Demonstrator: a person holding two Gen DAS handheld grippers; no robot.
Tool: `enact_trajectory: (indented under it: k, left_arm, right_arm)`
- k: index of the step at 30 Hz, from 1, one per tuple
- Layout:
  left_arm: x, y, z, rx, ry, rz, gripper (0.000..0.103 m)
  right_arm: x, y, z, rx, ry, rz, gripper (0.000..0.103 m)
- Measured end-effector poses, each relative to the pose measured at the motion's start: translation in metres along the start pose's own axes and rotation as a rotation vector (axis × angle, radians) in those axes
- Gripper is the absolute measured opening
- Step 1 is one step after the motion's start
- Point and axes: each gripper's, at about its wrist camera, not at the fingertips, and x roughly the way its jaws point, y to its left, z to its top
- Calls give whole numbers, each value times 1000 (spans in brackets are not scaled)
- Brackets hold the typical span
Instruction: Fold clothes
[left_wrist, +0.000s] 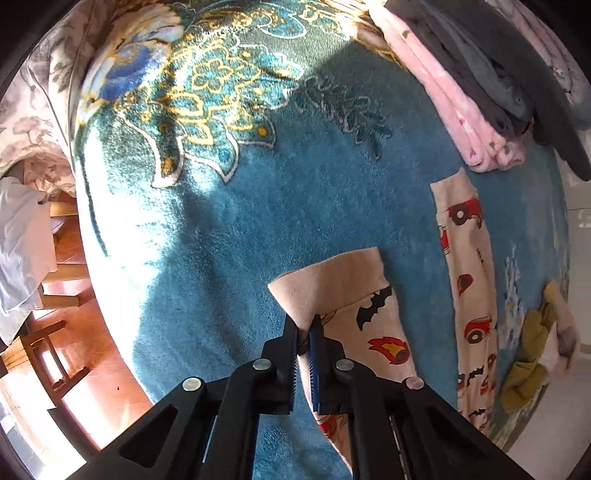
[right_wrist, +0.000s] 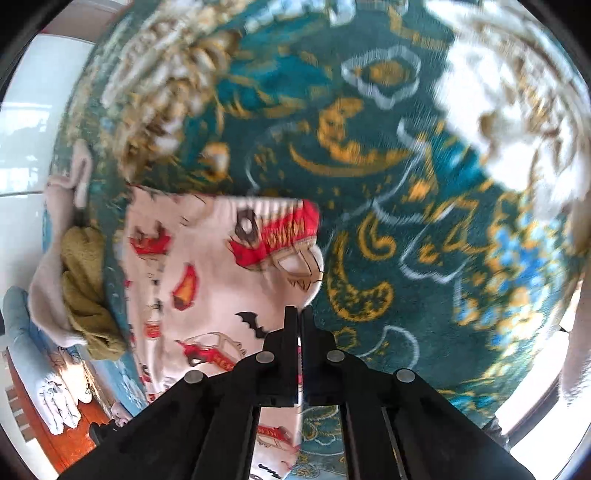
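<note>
your left claw (left_wrist: 306, 325) clamped on cream car-print pants (left_wrist: 373, 332) leg cuff, lower centre; right claw (right_wrist: 298, 314) pinched on same pants' edge, fabric creased over blue blanket (left_wrist: 229, 221).

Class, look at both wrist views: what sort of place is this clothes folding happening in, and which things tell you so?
Probably a home bedroom or living room: a plush blue floral blanket, a stack of folded clothes on it, and wooden furniture on a reddish floor.

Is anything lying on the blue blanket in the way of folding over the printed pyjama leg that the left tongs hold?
Nothing visible. The left tongs grip the cream car-and-bat-print pyjama trousers at the cuff, and the blue floral plush blanket around it is bare; the pink and grey folded stack sits at the far edge.
</note>
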Motion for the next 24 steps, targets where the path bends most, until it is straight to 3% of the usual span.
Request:
enact_trajectory:
  k: [5,7,12,15,16,17,24]
  left_arm:
    - [-9,9,-7,-10,10,16,6]
    - [3,-26,7,2,28,15,6]
    - [8,-64,28,48,52,7,6]
    - [9,-78,30,80,79,20,6]
    - [13,-81,30,84,81,30,6]
    - [16,-85,30,89,84,39,6]
    - [37,-92,30,86,103,110,6]
  right_arm:
    - [-47,-37,-4,82,-63,-31,0]
    - [-58,-37,-3,69,-59,-9,0]
    - [-36,-17,-5,66,15,24,2]
    - [-15,-6,-13,37,47,38,19]
    - [-10,-2,-16,21,54,36,34]
    - [-5,1,-17,7,54,28,39]
    - [39,13,-15,-75,50,-125,39]
